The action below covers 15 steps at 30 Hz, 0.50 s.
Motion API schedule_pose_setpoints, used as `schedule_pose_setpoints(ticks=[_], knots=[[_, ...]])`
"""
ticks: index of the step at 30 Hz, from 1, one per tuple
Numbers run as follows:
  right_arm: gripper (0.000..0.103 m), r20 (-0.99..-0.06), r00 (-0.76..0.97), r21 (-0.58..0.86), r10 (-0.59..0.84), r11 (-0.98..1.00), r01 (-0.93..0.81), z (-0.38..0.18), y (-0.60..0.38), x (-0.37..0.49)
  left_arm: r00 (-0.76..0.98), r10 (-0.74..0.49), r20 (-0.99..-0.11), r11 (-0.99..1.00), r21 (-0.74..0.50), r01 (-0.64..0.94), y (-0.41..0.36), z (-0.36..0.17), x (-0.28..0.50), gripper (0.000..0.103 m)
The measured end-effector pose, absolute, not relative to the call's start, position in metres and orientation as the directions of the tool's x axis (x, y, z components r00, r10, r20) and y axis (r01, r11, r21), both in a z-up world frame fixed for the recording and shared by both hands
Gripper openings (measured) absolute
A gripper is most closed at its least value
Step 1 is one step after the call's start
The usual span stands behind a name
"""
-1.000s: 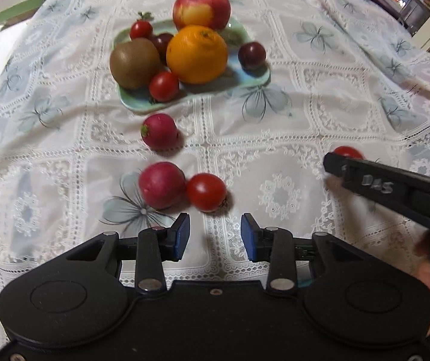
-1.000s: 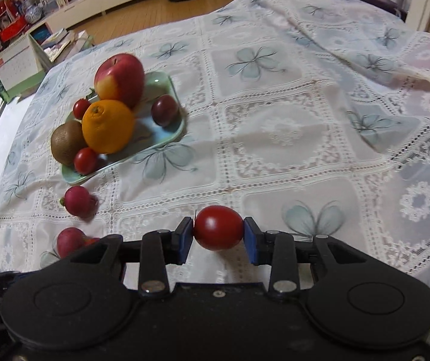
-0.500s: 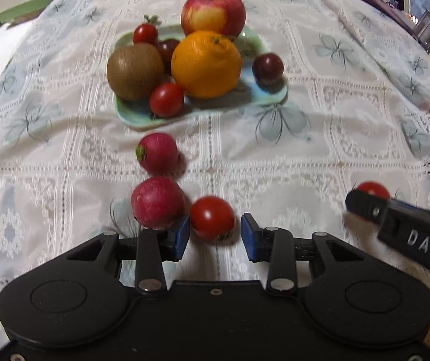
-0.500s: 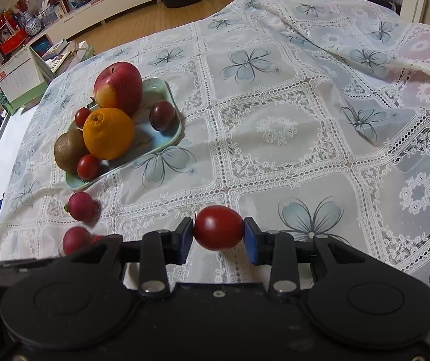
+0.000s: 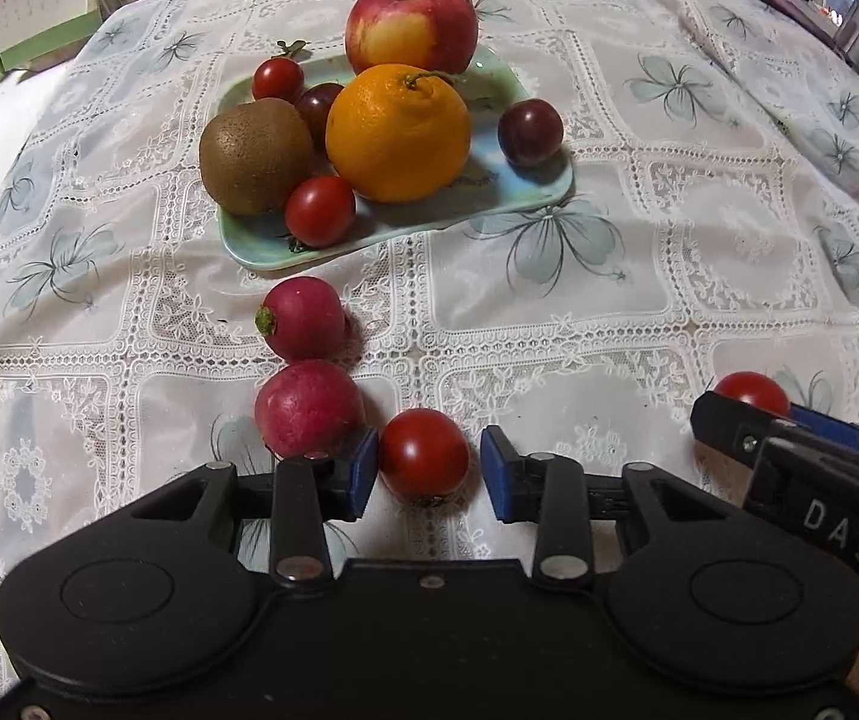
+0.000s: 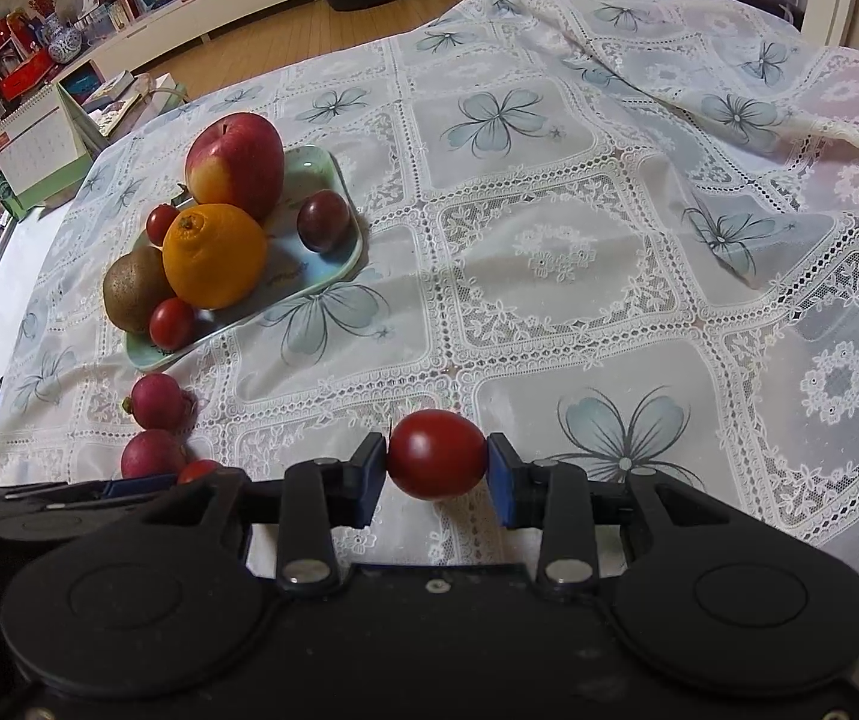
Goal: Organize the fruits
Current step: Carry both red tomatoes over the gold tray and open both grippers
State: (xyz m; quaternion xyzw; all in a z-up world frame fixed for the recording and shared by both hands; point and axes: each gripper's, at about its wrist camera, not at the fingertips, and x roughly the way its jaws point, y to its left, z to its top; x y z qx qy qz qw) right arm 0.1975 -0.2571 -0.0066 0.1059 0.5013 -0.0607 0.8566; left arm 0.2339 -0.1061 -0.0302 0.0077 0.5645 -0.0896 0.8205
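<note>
A second ago the loose tomato (image 5: pixel 423 456) lay on the tablecloth (image 5: pixel 549 312) ahead of the left gripper (image 5: pixel 429 463). The gripper has since come forward and down, and the tomato now sits squarely between its two blue pads. Its jaws have just been closing. The left pad is touching or all but touching the tomato, but a sliver of cloth shows between the tomato and the right pad, so the gripper reads as narrow around the fruit and not yet clamped. I judge the approach finished: only the last squeeze is left before the lift. The near radish (image 5: pixel 309 408) lies just beside the left pad's outer side, on the far left of the tomato, and a sideways slip could nudge it. A second radish (image 5: pixel 303 318) lies just beyond it, towards the tray (image 5: pixel 249 246). The tray stands further off, in the middle of the cloth, and holds an apple (image 5: pixel 411 24), an orange (image 5: pixel 399 132), a kiwi (image 5: pixel 255 153) and several small fruits. The right gripper (image 6: pixel 436 468) has not moved. It holds its own tomato (image 6: pixel 435 459) firmly between both pads, just above the cloth, to the right of the left gripper and well short of the tray. Both tomatoes therefore have yet to reach the tray.
</note>
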Motion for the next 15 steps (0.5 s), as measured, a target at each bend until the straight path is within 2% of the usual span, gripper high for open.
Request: schedule_pose_setpoints(ticks=[7, 15], knots=[[0.036, -0.868, 0.497, 0.125, 0.005, 0.97, 0.209, -0.003, -0.258, 0.196, 0.343, -0.156, -0.926, 0.986, -0.123, 0.115, -0.094, -0.024, 0.23, 0.04], [0.036, -0.854, 0.518, 0.156, 0.039, 0.97, 0.185, 0.017, -0.252, 0.177, 0.35, -0.168, -0.921, 0.984, -0.136, 0.114, -0.073, 0.006, 0.204, 0.04]])
